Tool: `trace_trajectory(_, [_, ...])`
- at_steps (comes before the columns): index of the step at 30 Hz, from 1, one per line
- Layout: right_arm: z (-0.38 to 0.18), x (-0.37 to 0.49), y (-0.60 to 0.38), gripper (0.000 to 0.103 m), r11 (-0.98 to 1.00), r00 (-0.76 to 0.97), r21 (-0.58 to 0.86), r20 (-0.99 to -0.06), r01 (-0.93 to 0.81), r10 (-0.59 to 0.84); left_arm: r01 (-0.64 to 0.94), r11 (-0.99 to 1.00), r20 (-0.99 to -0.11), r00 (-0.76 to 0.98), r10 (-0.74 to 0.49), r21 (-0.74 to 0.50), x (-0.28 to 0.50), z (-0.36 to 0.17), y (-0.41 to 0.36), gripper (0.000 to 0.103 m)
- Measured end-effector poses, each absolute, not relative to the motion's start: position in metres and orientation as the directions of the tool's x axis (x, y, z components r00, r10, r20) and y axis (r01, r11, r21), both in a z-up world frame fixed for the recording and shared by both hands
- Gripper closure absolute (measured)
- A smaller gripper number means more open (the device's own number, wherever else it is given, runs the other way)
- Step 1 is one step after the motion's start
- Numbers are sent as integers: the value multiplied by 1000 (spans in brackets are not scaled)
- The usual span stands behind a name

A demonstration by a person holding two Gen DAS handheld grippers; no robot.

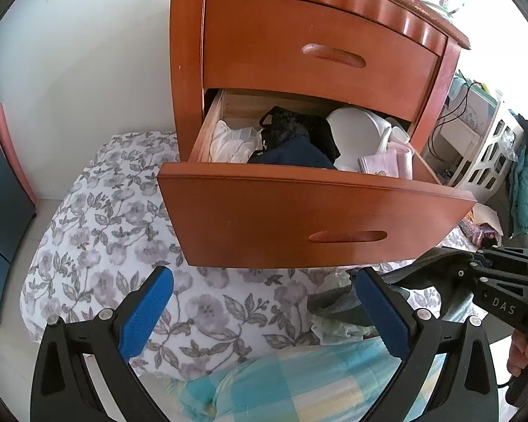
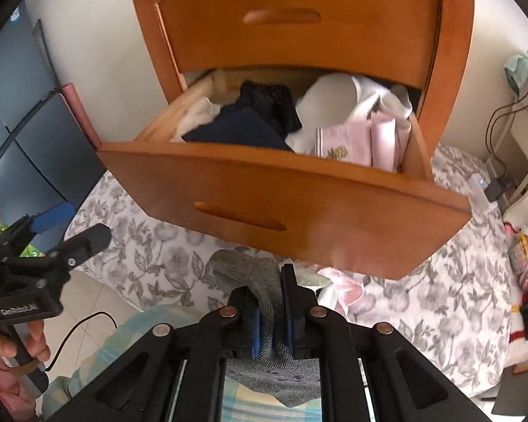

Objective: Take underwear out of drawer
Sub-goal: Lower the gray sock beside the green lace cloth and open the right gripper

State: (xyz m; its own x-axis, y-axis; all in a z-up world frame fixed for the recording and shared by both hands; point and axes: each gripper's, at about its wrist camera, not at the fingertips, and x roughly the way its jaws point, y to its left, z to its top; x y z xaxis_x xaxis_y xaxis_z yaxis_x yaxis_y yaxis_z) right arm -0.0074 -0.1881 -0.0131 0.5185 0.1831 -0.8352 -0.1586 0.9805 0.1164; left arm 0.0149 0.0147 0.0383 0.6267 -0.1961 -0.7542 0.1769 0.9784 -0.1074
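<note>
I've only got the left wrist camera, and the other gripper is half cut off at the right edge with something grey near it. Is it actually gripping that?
Observer: Yes. In the right wrist view the right gripper is shut on the grey garment, pinched between its blue pads.
Operator: How much of it hangs loose?
Observer: One end bunches up past the fingertips, below the drawer front. The other trails back under the gripper towards the camera.
Operator: Anything else lying under there?
Observer: A shiny pink cloth lies on the floral bedspread, just right of the gripper.
</note>
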Motion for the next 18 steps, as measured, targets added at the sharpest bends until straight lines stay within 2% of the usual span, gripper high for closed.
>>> trace_trajectory(1, [-15,-6,-189,85,981,515,115,-838,-156,180,176,979,-756,625,-195,-107,15,38,14,0])
trace_trajectory(4, [-14,-4,-190,67,981,516,113,-837,-160,180,174,979,-762,618,-192,-105,18,34,13,0])
trace_trajectory(5, [-13,-3,-190,54,981,520,108,-836,-160,176,174,979,-764,616,-191,-105,18,33,13,0])
trace_trajectory(6, [-12,-4,-190,47,983,525,100,-834,-157,169,174,979,-766,615,-190,-104,18,33,13,0])
trace_trajectory(10, [-10,-3,-191,40,983,531,95,-831,-160,167,169,980,-771,610,-184,-100,19,31,13,0])
trace_trajectory(12, [-9,-3,-191,28,983,534,91,-830,-157,162,162,982,-773,609,-178,-99,19,29,13,0])
trace_trajectory(16, [-7,-4,-194,15,984,543,95,-824,-152,163,141,985,-771,614,-167,-101,21,28,16,0])
trace_trajectory(18, [-6,-4,-195,3,985,555,93,-816,-148,160,133,986,-769,617,-164,-103,21,28,17,0])
